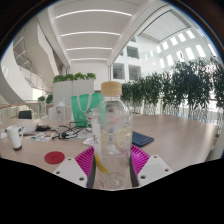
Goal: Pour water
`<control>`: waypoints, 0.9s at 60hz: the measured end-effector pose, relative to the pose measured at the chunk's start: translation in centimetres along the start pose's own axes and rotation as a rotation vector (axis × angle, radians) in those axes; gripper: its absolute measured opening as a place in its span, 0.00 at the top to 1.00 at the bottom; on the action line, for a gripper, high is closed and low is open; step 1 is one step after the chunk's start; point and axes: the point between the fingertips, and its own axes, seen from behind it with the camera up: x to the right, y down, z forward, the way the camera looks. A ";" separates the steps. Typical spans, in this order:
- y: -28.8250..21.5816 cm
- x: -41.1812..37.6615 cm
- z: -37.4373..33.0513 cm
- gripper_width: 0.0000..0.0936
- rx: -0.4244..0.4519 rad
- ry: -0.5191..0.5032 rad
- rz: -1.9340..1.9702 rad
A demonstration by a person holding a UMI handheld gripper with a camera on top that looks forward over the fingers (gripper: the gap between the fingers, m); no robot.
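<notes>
A clear plastic water bottle (112, 138) with a pale cap and a yellow label patch stands upright between my fingers, held above the table. My gripper (112, 163) is shut on the bottle, with the magenta pads (86, 159) pressing its sides low down. A white cup (14, 137) stands on the table, off to the left and beyond the fingers. A red round lid or coaster (54, 157) lies on the table just left of the fingers.
The pale table (170, 135) carries a dark flat notebook or tablet (142, 139) behind the bottle, and cables and small items (62, 131) to the left. A planter box with green plants (72, 95) stands behind. Tall indoor plants (170, 85) line the right.
</notes>
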 end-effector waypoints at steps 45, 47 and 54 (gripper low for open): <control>-16.7 -25.7 3.3 0.62 -0.064 -0.123 -1.167; -15.2 -27.4 4.6 0.62 -0.035 -0.127 -1.289; -13.3 -32.3 5.1 0.62 0.020 -0.139 -1.742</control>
